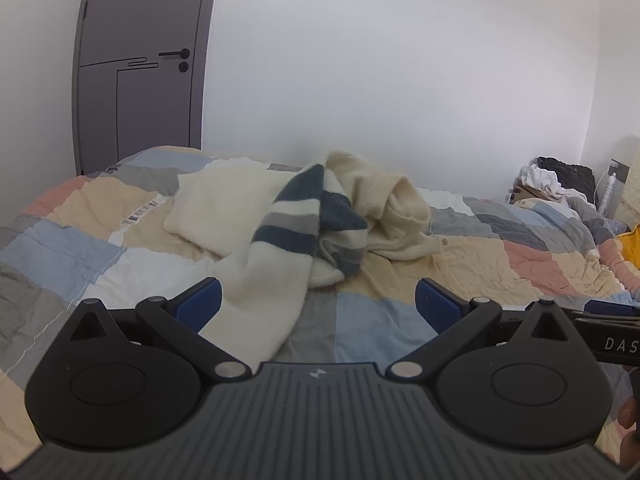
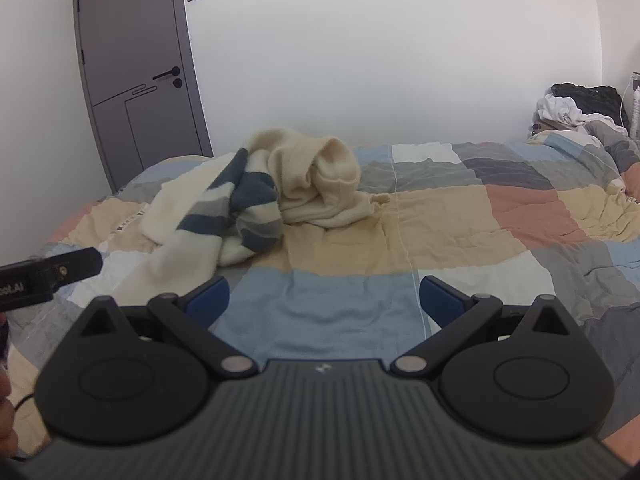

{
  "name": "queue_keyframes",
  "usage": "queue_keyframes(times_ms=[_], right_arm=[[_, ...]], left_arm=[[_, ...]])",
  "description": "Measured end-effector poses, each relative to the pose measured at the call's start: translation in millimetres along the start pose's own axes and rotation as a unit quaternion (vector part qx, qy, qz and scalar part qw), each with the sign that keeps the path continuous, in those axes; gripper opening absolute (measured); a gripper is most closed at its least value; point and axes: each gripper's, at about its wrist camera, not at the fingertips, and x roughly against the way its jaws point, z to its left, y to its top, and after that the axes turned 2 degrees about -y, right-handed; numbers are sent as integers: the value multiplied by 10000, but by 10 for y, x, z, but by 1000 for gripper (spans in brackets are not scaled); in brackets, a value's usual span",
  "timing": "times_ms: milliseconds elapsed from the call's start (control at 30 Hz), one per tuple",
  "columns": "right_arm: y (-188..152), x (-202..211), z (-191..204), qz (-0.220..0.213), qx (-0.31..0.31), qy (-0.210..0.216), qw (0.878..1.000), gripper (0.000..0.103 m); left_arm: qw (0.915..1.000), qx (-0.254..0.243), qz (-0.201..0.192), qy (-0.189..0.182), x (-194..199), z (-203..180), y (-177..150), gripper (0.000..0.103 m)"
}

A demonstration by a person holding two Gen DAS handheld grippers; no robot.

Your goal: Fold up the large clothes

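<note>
A cream sweater with dark blue and grey stripes [image 1: 296, 216] lies crumpled in a heap on the patchwork quilt [image 1: 500, 264]. It also shows in the right wrist view [image 2: 260, 200], to the upper left. My left gripper [image 1: 318, 300] is open and empty, with a cream sleeve end lying between its blue pads [image 1: 200, 304]. My right gripper [image 2: 324, 300] is open and empty over a blue quilt patch [image 2: 320, 312], apart from the sweater. The left gripper's body [image 2: 52, 272] shows at the left edge of the right wrist view.
The bed runs to a white wall behind. A grey door [image 1: 140, 64] stands at the back left. A pile of dark and white clothes [image 2: 576, 104] sits at the far right, with a yellow item [image 1: 632, 248] at the right edge.
</note>
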Motion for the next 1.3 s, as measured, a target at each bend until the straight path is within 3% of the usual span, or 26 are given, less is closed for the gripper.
queue_keyframes(times_ms=[200,333,467,567,700,933,967,1100,1200,1233,1300], right_arm=[[288,-144,-15,-3,-98,50,9999,103],[589,-411,-50,175,-523,-10,9985,103],[825,-782,-94,-36,-984,223,9949,103],[885,-1238,-51,85,-960,17,9953,103],[744,-1812,-56,328,-1048,-117,9939,101],[534,-2475,-75,211,-1025,61,9945,86],[544,-2543,-80,149,-907,16,9958,79],[613,-2760,-151,-332,-629,-64,9974,75],[606,-2940,-161,-597,-323,13,9977,62],[583,-3006,-160,-599,-251,-2,9979,59],[551,-3158,-174,-398,-346,14,9986,45]], left_arm=[[9998,-138,153,-29,-319,-18,281,103],[9992,-245,285,104,-655,35,482,103],[9955,180,750,-558,-1255,231,500,103],[9914,455,1049,-629,-1639,355,391,103],[9896,531,1049,-834,-1980,447,204,103],[9947,350,693,-679,-2345,546,-58,102],[9961,255,587,-610,-2361,541,-68,102],[9995,38,88,-287,-2407,562,-50,101],[9994,310,120,-96,-2519,682,-33,96],[9989,407,224,-109,-2571,733,-42,93],[9972,594,446,-50,-2668,835,-70,82]])
